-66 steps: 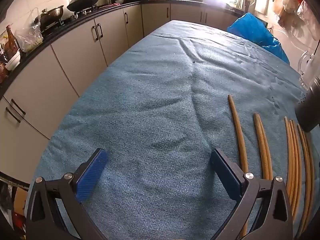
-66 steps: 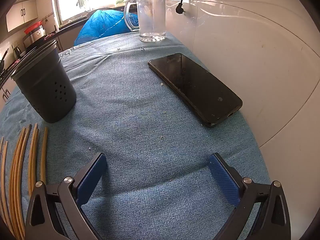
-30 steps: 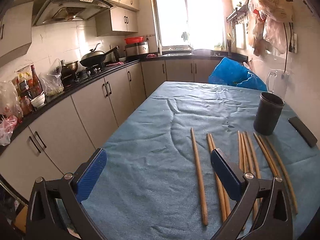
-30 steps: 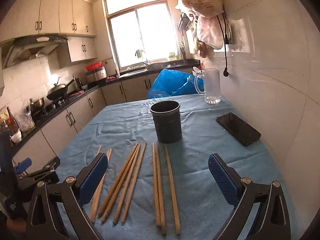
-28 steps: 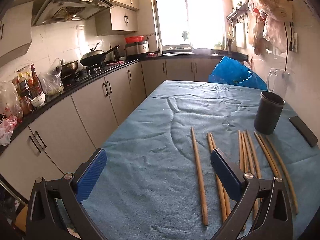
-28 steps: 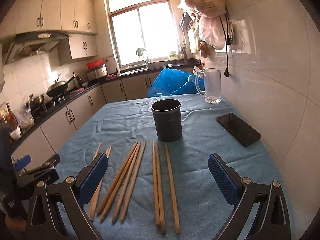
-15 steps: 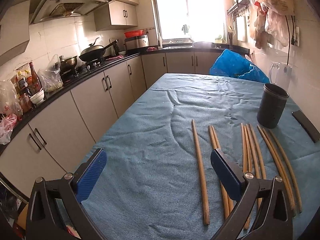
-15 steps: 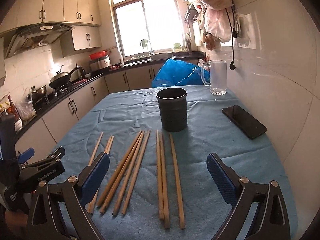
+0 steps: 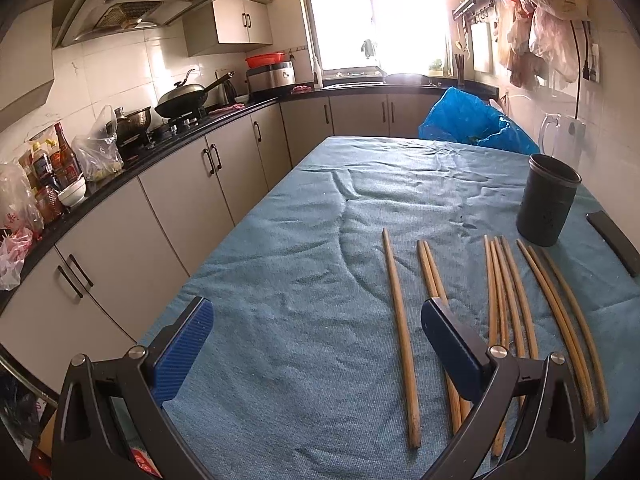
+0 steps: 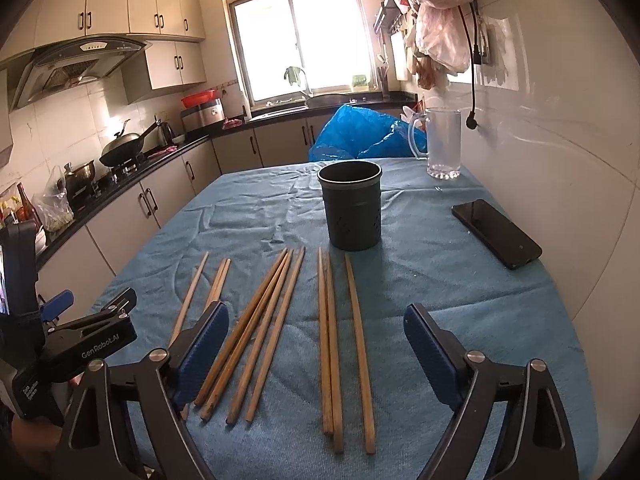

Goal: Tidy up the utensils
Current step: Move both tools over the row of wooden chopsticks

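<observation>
Several wooden chopsticks [image 10: 328, 328] lie side by side on the blue cloth, pointing toward a dark perforated utensil holder [image 10: 354, 204] that stands upright and empty behind them. In the left wrist view the chopsticks [image 9: 400, 312] lie center-right and the holder [image 9: 546, 204] stands at right. My left gripper [image 9: 316, 332] is open and empty above the near table edge, left of the chopsticks; it also shows in the right wrist view [image 10: 80, 320]. My right gripper [image 10: 316, 336] is open and empty, raised over the near ends of the chopsticks.
A black phone [image 10: 496, 232] lies at the table's right by the wall. A glass jug [image 10: 442, 144] and a blue plastic bag [image 10: 360, 132] are at the far end. Kitchen cabinets [image 9: 180, 200] and a counter run along the left.
Both grippers have drawn back and risen from close over the cloth, then eased slightly forward and down. The chopsticks and holder have not moved. Both grippers stayed open.
</observation>
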